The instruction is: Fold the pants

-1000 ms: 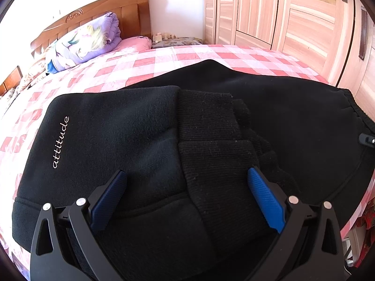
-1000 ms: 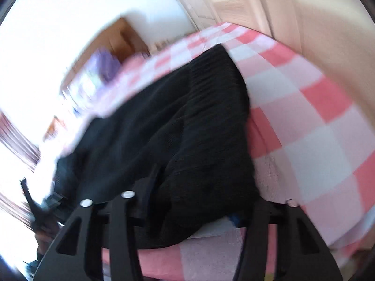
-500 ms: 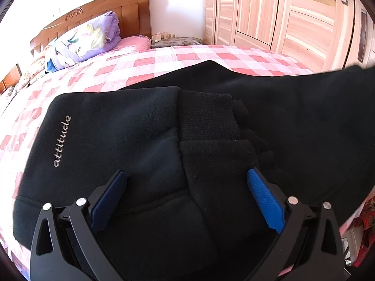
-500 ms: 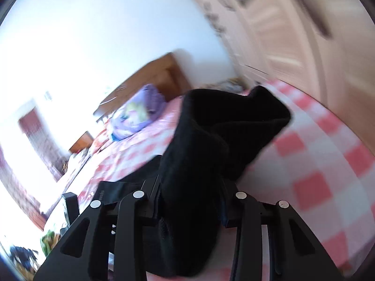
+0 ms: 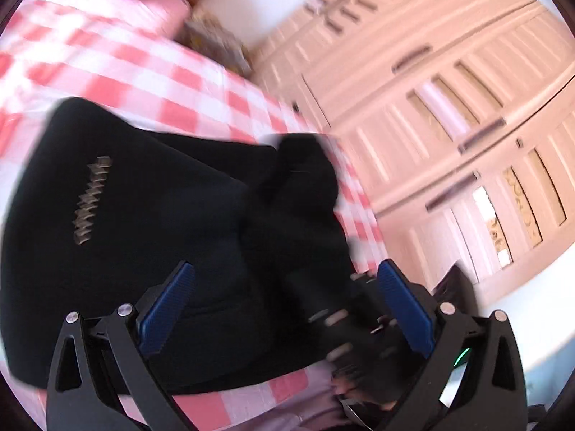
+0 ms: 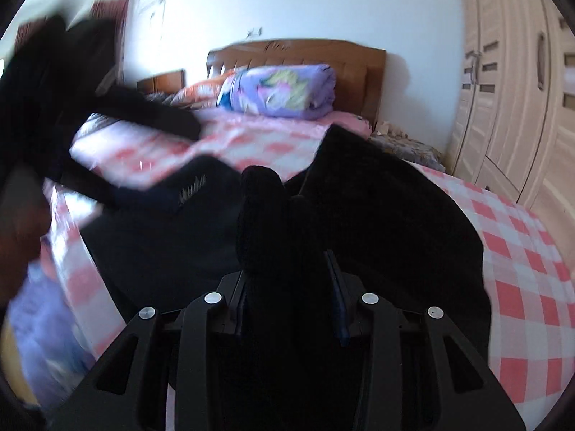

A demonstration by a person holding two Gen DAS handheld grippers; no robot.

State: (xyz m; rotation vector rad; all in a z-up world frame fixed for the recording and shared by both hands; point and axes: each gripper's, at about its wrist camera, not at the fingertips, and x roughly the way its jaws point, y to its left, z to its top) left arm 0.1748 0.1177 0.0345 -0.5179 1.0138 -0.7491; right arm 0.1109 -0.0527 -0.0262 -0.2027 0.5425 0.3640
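Note:
Black fleece pants with pale lettering lie folded on the pink checked bed. My left gripper is open above their near edge, blue pads spread wide, nothing between them. The right gripper's body shows blurred at lower right in this view. My right gripper is shut on a thick ribbed fold of the pants, held lifted over the rest of the garment. The left gripper shows as a blurred black shape at far left.
A wooden headboard and a rolled purple quilt stand at the bed's far end. Pale wardrobe doors line the right side. The bed edge is close below my left gripper.
My right gripper has carried the held fold up and over toward the folded stack. My left gripper has swung and tilted sharply, now blurred, still open.

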